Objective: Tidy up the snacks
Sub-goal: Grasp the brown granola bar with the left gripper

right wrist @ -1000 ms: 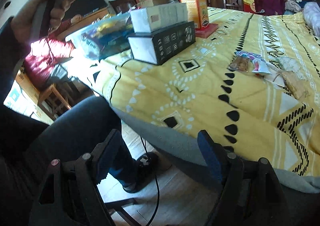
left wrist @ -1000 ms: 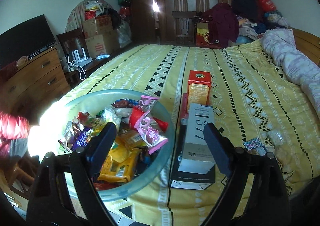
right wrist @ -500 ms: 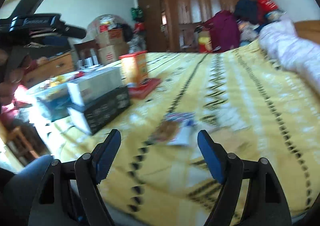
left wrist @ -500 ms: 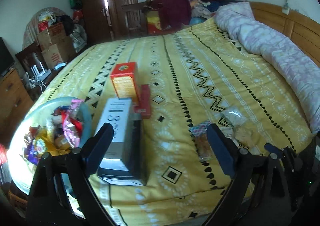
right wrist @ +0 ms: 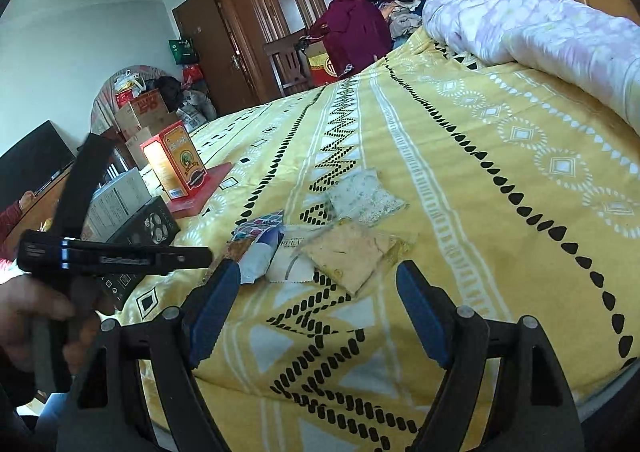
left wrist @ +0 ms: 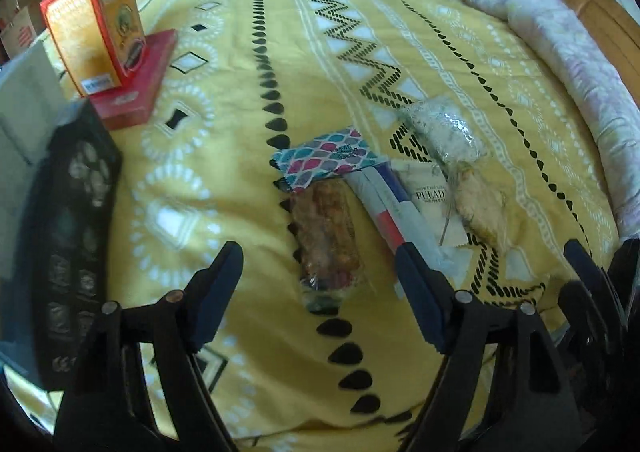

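Several loose snack packets lie together on the yellow bedspread (left wrist: 248, 99). Among them are a brown snack in clear wrap (left wrist: 326, 240), a colourful patterned packet (left wrist: 328, 157), a white, blue and red packet (left wrist: 384, 199) and a yellowish snack in a clear bag (left wrist: 480, 207). My left gripper (left wrist: 318, 284) points steeply down over the brown snack. Its jaws are closing, the snack's near end lies between the fingertips, and the pads do not touch it. My right gripper (right wrist: 318, 304) is open and empty, just short of the yellowish packet (right wrist: 352, 252). A hand (right wrist: 36, 312) holds the left gripper's body at the left of the right wrist view.
An orange-red carton (left wrist: 96, 19) stands on a flat red box (left wrist: 136, 87) at the left. A black box (left wrist: 72, 236) with a white box (left wrist: 24, 91) on it lies nearer. A pale quilt (left wrist: 560, 39) runs along the right. The bed's edge is close below both grippers.
The left view swung right and down, from the glass bowl of snacks to the loose packets, and its jaws narrowed. The right gripper swung from the bed's edge to face the packets.
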Demonstrator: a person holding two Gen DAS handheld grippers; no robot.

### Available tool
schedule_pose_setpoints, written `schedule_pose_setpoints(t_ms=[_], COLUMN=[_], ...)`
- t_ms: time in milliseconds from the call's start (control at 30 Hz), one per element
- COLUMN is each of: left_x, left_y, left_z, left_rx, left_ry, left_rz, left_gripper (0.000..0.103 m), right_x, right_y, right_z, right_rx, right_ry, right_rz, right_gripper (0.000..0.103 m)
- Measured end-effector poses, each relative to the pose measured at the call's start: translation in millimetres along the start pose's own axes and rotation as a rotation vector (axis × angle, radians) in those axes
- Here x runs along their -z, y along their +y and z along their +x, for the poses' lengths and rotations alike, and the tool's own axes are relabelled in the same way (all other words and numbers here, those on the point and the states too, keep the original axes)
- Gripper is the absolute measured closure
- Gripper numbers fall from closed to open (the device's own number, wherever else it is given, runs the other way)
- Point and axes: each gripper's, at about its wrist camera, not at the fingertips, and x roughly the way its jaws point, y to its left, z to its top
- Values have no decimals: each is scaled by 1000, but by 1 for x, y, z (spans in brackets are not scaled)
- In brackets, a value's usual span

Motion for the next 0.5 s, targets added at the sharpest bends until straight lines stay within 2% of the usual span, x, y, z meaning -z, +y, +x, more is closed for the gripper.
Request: schedule_pose_setpoints(t_ms=[133, 233, 433, 500], left_x=[-6, -6, 1, 2], left_y=[1, 5, 14, 19], left_z=[19, 30, 32, 24], left_rx=[11, 9, -12, -8], left_ry=[13, 25, 21, 7], left_rz=[-9, -19, -6, -12], left_gripper=[25, 30, 66, 66], right_x=[6, 8, 12, 12], right_y=[-2, -1, 2, 5], right_z=[7, 10, 10, 9], right_rx=[2, 0, 9, 6], right_ry=[36, 49, 71, 79], right_rz=[17, 16, -2, -12], right_gripper=[20, 20, 20, 20])
